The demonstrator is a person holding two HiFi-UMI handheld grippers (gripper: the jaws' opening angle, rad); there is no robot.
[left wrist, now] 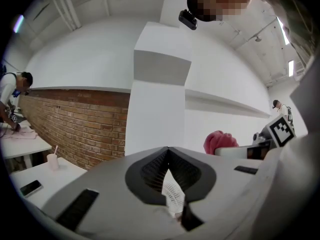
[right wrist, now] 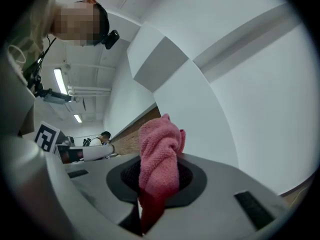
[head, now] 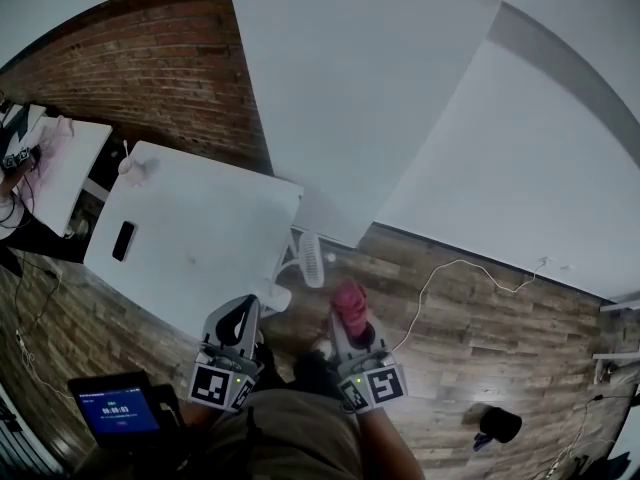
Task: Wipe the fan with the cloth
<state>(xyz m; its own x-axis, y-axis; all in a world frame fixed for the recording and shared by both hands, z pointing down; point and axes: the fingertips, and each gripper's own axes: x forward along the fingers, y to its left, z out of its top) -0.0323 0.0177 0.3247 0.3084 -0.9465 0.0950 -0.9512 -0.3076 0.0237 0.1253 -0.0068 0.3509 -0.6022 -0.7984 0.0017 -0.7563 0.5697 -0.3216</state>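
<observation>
My left gripper is clenched with nothing in it: in the left gripper view its dark ribbed pads meet, and only the ribbed white grille of the small white plastic fan shows through the slit behind them, farther off. My right gripper is grasping the pink terry cloth. In the right gripper view the jaws stand partly apart and pinch the cloth's lower end, while the rest bunches up in a loose knot above the pads. Both tools point level, side by side in front of me, the left one over the near edge of the white rectangular table. The fan stands upright just off the table's near right corner. It is ahead of both grippers and apart from them, and the cloth is near its round head without touching it. On the tabletop lie a black phone and, at the far end, a pale cup with a straw. A thin white cable trails over the wood plank floor to my right. A dark screen with blue lit display sits at my lower left, and a red brick wall runs behind the table.
</observation>
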